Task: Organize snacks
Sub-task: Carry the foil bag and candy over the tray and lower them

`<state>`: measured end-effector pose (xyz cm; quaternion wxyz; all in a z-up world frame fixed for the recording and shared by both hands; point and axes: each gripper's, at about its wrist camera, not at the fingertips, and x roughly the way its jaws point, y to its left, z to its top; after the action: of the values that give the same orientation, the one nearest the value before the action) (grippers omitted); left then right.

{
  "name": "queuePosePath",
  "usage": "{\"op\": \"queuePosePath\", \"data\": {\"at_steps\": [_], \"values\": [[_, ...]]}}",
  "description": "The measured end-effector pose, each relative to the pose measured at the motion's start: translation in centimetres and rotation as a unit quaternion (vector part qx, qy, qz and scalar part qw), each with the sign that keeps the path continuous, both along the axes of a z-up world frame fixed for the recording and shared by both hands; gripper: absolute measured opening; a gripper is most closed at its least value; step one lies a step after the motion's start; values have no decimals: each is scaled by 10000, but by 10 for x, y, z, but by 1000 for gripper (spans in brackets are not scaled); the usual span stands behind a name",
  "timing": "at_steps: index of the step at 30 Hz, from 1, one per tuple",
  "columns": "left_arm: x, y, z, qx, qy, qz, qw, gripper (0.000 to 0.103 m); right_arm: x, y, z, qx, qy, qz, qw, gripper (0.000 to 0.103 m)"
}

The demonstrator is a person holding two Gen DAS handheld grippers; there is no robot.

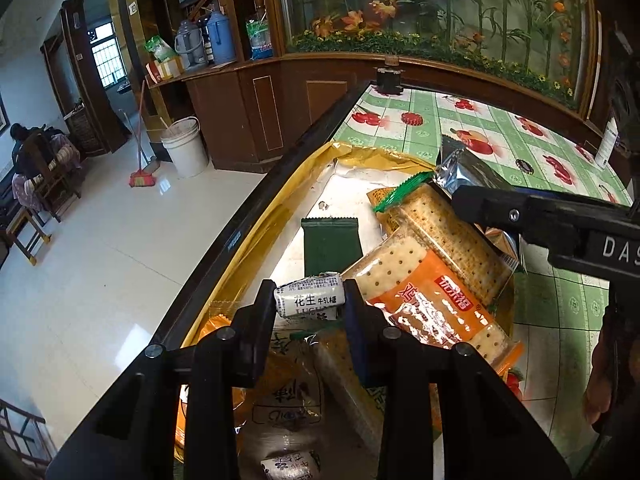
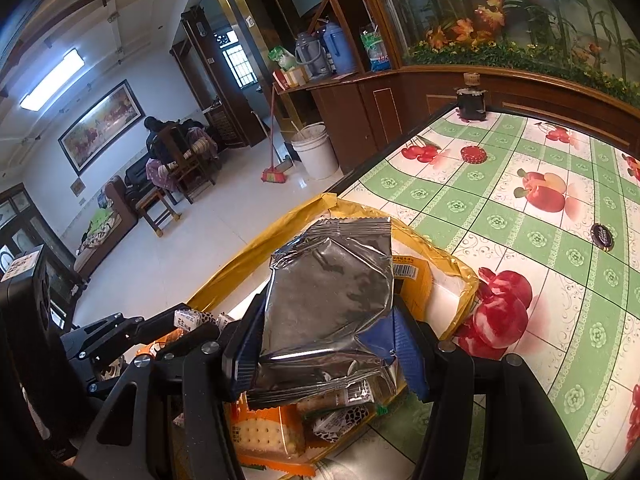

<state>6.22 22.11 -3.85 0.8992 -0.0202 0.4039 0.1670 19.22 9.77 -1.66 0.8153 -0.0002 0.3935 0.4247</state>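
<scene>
Hovering over the gold-rimmed snack tray (image 1: 256,216) on the counter (image 2: 500,220), a candy roll (image 1: 310,295) is pinched crosswise by the left gripper (image 1: 309,300); a silver packet (image 2: 328,304) is clamped lengthwise by the right gripper (image 2: 324,344).

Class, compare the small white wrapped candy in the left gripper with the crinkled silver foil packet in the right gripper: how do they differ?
The small white wrapped candy is a short roll printed with dark characters; the crinkled silver foil packet is flat and shiny, its facing side unprinted. The candy barely spans the left gripper, while the packet overflows the right gripper. Both are sealed snacks, held above the gold-rimmed tray.
</scene>
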Motion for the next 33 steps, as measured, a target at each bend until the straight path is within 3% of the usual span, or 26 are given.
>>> {"op": "queuePosePath", "data": {"at_steps": [14, 20, 24, 33], "values": [[7, 8, -13, -276, 249, 125, 9992, 32, 13, 19, -10, -116, 34, 100, 9999, 63], [4, 6, -8, -316, 203, 167, 9992, 44, 11, 19, -8, -73, 56, 126, 9999, 74], [-5, 2, 2, -252, 18, 185, 9995, 74, 6, 13, -2, 22, -17, 106, 9999, 78], [-24, -10, 28, -24, -258, 184, 9995, 75, -18, -9, 22, 172, -218, 6, 9996, 80]]}}
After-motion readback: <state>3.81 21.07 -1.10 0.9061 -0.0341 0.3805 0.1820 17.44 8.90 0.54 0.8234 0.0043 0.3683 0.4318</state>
